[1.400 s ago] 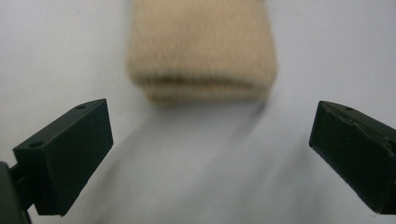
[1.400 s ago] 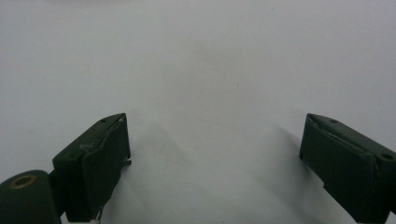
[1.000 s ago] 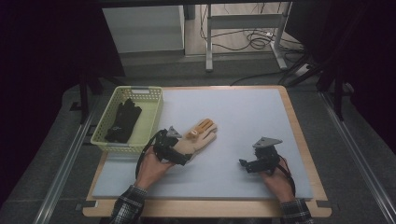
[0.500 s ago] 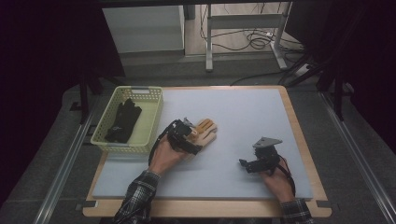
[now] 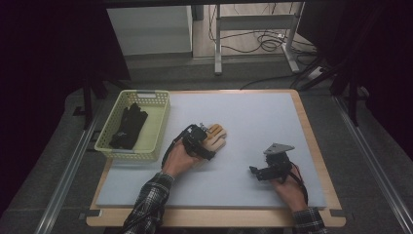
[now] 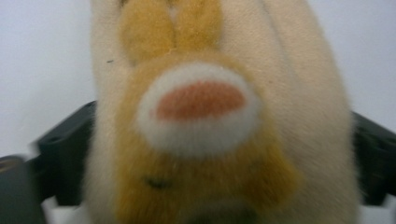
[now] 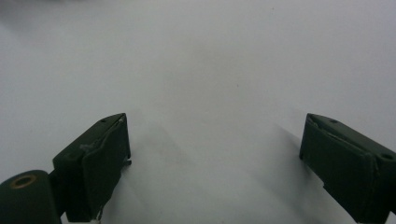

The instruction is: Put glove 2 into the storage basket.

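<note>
Plush glove (image 5: 215,136) lies flat on the grey mat (image 5: 253,117), about mid-width and a bit left of centre, well clear of every edge. Cream body with orange-tan patches; in the left gripper view (image 6: 201,100) a white-ringed orange pad sits dead centre.

Key relation: glove sits straight between the left gripper's (image 5: 197,141) jaws. They stand either side of its body, one black jaw showing past each flank. Long axis runs along the gripper's line of sight, fingers pointing away from it, towards the mat's far right corner, cuff end nearest the hand. Jaws have just been closing with the glove between them; they stand fairly wide, and I can't tell from the blur whether the pads press the plush yet.

Right gripper (image 5: 265,171) rests near the mat's near right corner, well apart from the glove, jaws spread wide over bare mat, nothing between them.

Left is clearly the nearer hand. Yellow basket (image 5: 158,122) at the left edge holds a dark item (image 5: 127,126), likely a black glove. My read: pinch, then lift.
</note>
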